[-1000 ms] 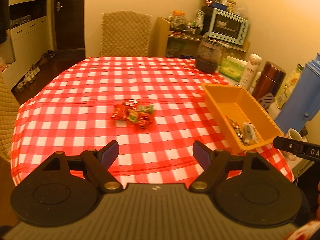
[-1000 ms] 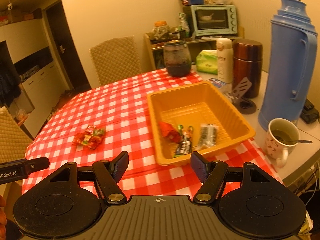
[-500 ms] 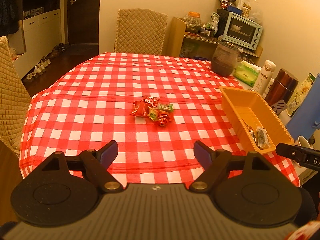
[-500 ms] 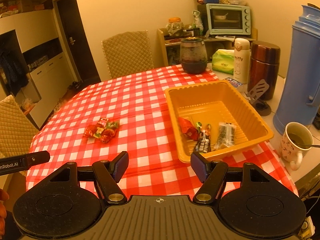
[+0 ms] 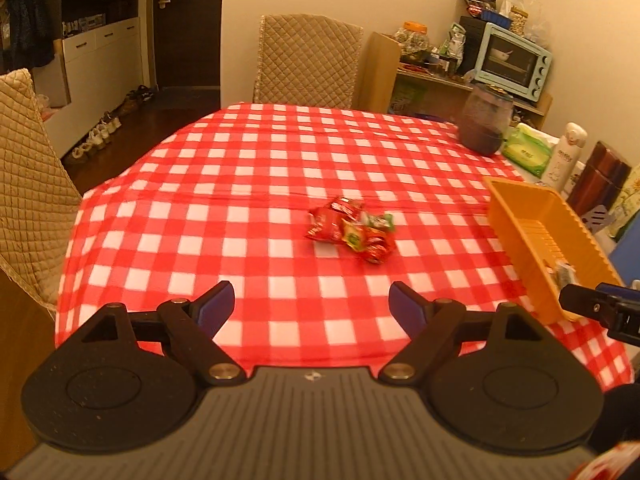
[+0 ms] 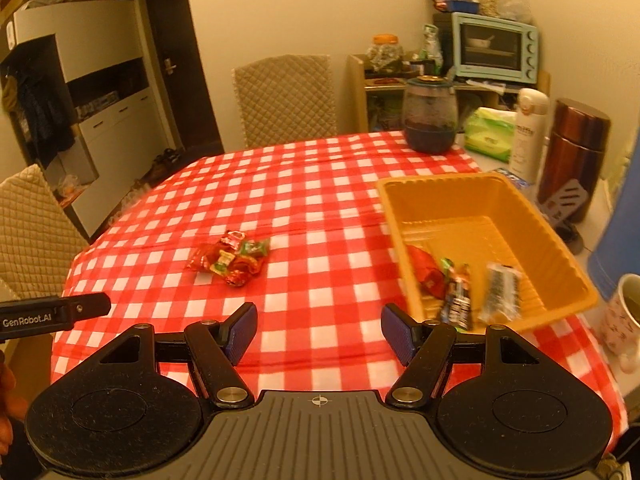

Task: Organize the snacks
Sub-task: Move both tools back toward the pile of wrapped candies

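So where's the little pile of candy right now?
The pile of candy lies on the checkered tablecloth near the table's middle, left of the orange tray and apart from it, ahead of both open grippers.

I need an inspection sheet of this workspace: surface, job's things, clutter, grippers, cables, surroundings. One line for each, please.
Surface: table under a red-and-white checked tablecloth, creased across the middle.
Job's things: small pile of red and green snack packets on the cloth, left of the orange plastic tray; the tray holds a red packet and some dark ones.
Clutter: dark glass jar, green tissue pack, white bottle, brown metal flask, patterned mug, blue thermos.
Grippers: left gripper open, empty; right gripper open, empty; both short of the snacks.
Cables: nothing seen.
Surroundings: quilted beige chairs, pale blue toaster oven, dark door.
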Tool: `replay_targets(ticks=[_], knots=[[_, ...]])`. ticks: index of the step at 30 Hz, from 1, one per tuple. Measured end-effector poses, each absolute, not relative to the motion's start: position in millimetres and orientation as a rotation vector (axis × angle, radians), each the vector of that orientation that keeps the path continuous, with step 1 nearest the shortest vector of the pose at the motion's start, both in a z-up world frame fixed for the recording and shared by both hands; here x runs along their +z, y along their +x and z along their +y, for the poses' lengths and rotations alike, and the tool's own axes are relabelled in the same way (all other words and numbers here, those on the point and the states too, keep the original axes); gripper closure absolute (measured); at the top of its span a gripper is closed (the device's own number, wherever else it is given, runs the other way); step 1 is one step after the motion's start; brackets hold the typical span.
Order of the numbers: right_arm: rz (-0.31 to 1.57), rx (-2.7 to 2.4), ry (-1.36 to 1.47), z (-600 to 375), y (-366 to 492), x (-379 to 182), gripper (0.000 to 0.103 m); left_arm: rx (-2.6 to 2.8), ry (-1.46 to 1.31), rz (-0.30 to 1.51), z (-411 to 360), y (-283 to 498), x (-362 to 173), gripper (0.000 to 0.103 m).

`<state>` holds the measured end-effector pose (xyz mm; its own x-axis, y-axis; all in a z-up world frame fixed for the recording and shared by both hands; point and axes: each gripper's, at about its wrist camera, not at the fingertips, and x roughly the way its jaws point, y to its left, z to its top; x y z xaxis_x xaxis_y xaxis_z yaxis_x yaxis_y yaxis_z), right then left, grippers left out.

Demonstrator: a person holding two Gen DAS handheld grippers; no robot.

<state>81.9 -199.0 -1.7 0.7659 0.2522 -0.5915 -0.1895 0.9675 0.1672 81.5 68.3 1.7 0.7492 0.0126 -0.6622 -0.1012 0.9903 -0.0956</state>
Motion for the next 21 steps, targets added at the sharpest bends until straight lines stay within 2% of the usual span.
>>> replay_targets(ticks=[19, 21], knots=[[0.665, 0.356, 0.018, -108, 181, -74, 0.036, 0.038, -0.096, 0.714, 119, 172, -50, 0.019], [0.665, 0.367, 0.003, -97, 190, -83, 0.044, 0.027, -0.105, 0.723, 120, 181, -58, 0.019]])
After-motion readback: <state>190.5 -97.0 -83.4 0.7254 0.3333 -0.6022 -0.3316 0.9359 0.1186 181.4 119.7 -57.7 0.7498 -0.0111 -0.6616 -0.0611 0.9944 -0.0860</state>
